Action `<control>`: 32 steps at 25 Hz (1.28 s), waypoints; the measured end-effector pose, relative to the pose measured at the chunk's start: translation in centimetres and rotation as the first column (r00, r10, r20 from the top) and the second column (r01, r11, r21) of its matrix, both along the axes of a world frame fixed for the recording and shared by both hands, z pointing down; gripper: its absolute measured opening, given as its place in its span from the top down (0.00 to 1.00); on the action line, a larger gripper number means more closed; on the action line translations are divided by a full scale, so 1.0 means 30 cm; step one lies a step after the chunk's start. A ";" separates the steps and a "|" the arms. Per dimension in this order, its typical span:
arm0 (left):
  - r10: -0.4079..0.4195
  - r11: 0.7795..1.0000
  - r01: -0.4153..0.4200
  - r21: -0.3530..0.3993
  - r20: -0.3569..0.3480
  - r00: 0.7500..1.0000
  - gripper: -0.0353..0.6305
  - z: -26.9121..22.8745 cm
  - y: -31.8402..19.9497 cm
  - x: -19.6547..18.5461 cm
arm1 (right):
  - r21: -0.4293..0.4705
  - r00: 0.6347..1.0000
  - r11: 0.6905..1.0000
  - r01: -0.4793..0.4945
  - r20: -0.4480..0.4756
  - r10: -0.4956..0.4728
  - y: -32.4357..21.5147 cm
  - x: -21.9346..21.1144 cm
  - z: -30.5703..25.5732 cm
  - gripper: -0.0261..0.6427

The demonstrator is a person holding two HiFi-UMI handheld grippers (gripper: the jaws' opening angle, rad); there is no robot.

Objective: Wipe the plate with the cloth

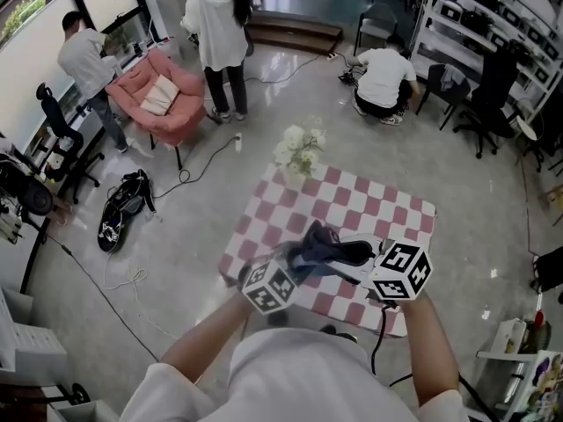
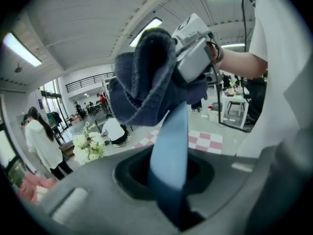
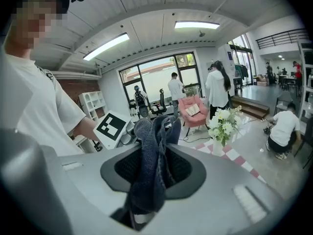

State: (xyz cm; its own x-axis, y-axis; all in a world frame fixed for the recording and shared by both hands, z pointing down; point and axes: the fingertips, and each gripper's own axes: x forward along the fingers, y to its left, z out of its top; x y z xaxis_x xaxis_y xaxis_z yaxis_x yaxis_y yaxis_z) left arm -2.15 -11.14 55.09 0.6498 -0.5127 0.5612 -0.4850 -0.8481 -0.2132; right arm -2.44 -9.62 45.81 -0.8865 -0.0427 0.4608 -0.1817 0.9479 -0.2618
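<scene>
Head view: left tool (image 1: 280, 280) and right tool (image 1: 387, 272) raised over the checked bench (image 1: 387, 209), dark cloth (image 1: 330, 249) bunched between them
Left gripper view: jaws clamped on the blue plate (image 2: 171, 146), edge-on, long axis running away from the tool; cloth wraps its far rim
Right gripper view: jaws pinching the cloth; plate probably behind it, towards the left tool

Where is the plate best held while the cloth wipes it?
By the rim, coming in edge-on from the side away from the cloth. The plate is thin and flat; a rim pinch like the left gripper has now likely leaves its faces free for the right gripper.
</scene>
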 end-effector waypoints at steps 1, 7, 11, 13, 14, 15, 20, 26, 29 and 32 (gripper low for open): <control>0.006 1.000 -0.006 0.006 0.011 1.000 0.84 0.001 0.002 0.003 | 0.004 1.000 1.000 0.015 -0.010 -0.015 0.008 -0.010 -0.001 0.79; 0.045 0.999 -0.045 0.008 0.055 0.997 0.84 0.015 0.016 0.020 | 0.000 0.993 0.996 0.088 -0.075 -0.087 0.035 -0.074 0.014 0.79; 0.072 0.997 -0.074 0.022 0.076 0.994 0.84 0.007 0.042 0.034 | -0.021 0.991 0.994 0.110 -0.077 -0.112 0.056 -0.097 0.010 0.79; 0.078 0.996 -0.082 0.037 0.095 0.992 0.84 0.004 0.048 0.030 | -0.043 0.991 0.993 0.112 -0.069 -0.115 0.052 -0.108 0.013 0.79; 0.078 0.995 -0.083 0.045 0.105 0.991 0.84 0.003 0.049 0.024 | -0.053 0.991 0.992 0.111 -0.064 -0.114 0.049 -0.113 0.014 0.79; 0.076 0.995 -0.083 0.055 0.115 0.990 0.84 0.000 0.050 0.018 | -0.061 0.992 0.992 0.109 -0.058 -0.113 0.048 -0.117 0.013 0.79; 0.070 0.992 -0.084 0.095 0.140 0.988 0.84 -0.007 0.058 0.009 | -0.079 0.994 0.992 0.094 -0.039 -0.097 0.052 -0.103 0.012 0.79; 0.058 0.991 -0.072 0.111 0.130 0.990 0.84 -0.005 0.058 -0.001 | -0.079 0.997 0.995 0.056 -0.052 -0.060 0.022 -0.069 0.036 0.79; 0.051 0.990 -0.068 0.125 0.133 0.990 0.84 -0.014 0.054 -0.008 | -0.083 0.998 0.996 0.037 -0.054 -0.042 0.004 -0.052 0.043 0.79; 0.046 0.988 -0.064 0.139 0.130 0.991 0.84 -0.020 0.047 -0.017 | -0.086 0.998 0.996 0.014 -0.053 -0.019 -0.017 -0.036 0.052 0.79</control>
